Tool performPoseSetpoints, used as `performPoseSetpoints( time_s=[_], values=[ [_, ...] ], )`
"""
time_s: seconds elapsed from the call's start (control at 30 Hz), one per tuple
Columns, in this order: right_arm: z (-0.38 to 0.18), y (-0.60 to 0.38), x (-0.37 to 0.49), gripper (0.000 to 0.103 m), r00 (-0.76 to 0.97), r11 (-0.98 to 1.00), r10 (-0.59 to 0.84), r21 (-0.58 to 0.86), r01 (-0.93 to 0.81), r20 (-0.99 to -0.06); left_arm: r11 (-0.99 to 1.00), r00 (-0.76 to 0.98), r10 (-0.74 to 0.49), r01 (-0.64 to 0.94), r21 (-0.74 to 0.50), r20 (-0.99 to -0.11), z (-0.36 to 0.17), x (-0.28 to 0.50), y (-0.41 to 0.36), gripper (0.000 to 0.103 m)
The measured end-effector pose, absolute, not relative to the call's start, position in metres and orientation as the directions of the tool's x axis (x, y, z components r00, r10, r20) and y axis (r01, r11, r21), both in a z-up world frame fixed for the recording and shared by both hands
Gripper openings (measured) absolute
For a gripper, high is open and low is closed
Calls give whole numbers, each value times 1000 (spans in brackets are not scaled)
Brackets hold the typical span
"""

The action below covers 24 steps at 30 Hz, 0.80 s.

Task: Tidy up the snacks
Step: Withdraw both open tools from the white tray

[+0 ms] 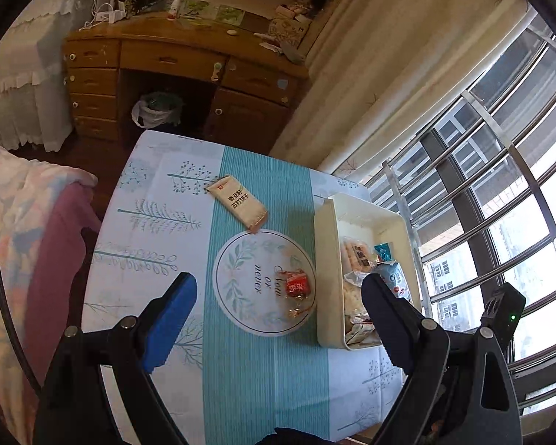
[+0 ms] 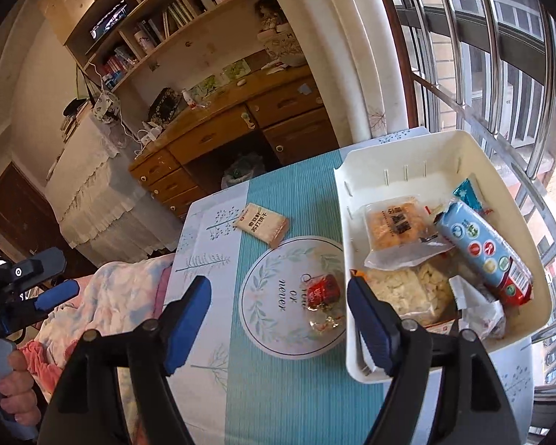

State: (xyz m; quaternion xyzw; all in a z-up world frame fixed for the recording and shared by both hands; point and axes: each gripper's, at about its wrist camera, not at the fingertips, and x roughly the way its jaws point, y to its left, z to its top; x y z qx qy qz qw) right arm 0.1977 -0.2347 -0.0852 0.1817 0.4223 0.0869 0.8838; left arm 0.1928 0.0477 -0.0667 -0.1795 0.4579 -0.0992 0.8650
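bin [image 2: 396, 155]: smooth white plastic | candy [image 2: 324, 289]: glossy wrapper | desk [image 1: 174, 59]: varnished wood

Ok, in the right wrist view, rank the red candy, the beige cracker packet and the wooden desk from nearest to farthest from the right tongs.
1. Red candy: just ahead of the open right tongs, on the round print of the tablecloth.
2. Beige cracker packet: farther up the teal stripe, slightly left.
3. Wooden desk: beyond the table's far edge, against the wall.

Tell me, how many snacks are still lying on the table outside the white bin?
2: a beige cracker packet on the teal stripe at the far side, and a small red candy on the round printed emblem beside the white bin.
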Motion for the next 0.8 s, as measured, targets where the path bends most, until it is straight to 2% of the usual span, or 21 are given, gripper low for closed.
performPoseSetpoints(
  time_s=[0.2,0.53,0.67,0.8],
  values=[
    [-92,-198,187,77,644,910,262,406,84,-719,917,525,-361,50,-396,-771,-72,196,90,90],
    [-115,-167,180,77,631,874,149,400,276,-761,931,382,-351,46,-362,-855,-93,231,132,91],
    [-120,-164,186,77,575,856,88,357,373,-813,957,341,-282,28,-290,-897,-98,246,132,91],
    [-131,-169,196,77,512,826,81,345,445,-855,958,295,-279,16,-288,-914,-107,267,124,91]
  ],
)
